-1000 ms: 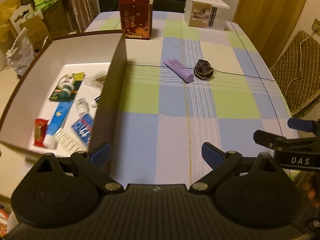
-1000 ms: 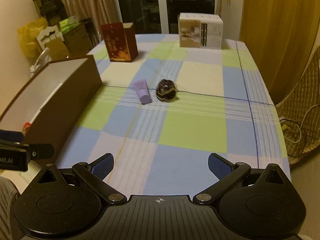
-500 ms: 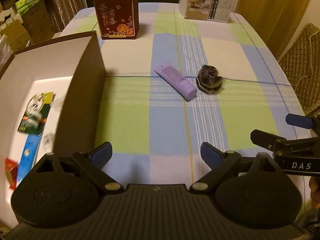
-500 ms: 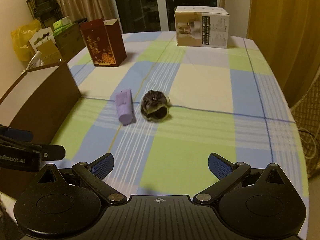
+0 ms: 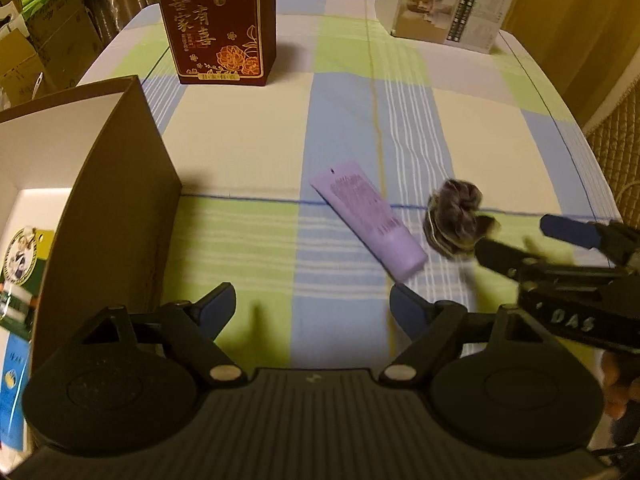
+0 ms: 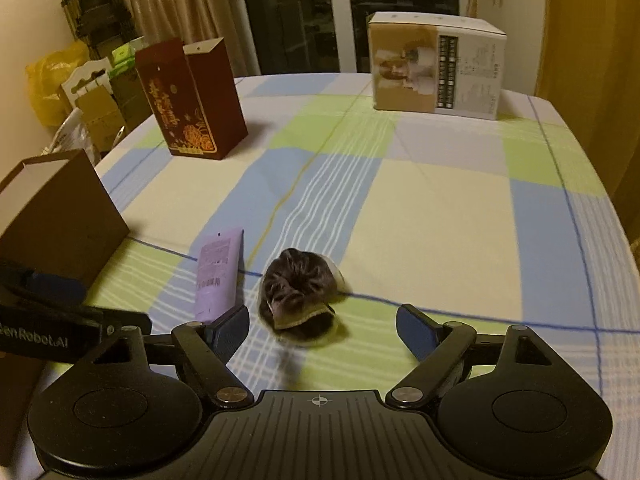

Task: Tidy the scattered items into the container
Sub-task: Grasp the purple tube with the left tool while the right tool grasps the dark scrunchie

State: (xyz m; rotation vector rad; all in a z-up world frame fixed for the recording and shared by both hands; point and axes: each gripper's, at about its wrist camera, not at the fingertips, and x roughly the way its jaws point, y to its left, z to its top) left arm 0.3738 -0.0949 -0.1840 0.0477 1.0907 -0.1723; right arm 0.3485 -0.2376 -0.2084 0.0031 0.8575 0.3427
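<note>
surface: table under a checked cloth of green, blue, cream and lilac squares (image 6: 440, 216) | on it: brown cardboard container with white inside (image 5: 120, 216); lilac plastic tube (image 5: 368, 216); dark purple fabric scrunchie (image 5: 454, 218) just beside tube; dark red printed carton (image 6: 192, 100); white printed box (image 6: 436, 66)

A lilac tube (image 5: 367, 217) lies flat, slanted, at frame centre; a dark purple scrunchie (image 5: 453, 217) sits just right; the brown, white-lined box (image 5: 116, 216) stands open at left.

Both grippers moved in over the bench; right gripper (image 6: 322, 330) got its wide-open fingers right up around the scrunchie (image 6: 298, 292), tube (image 6: 218, 276) alongside.
</note>
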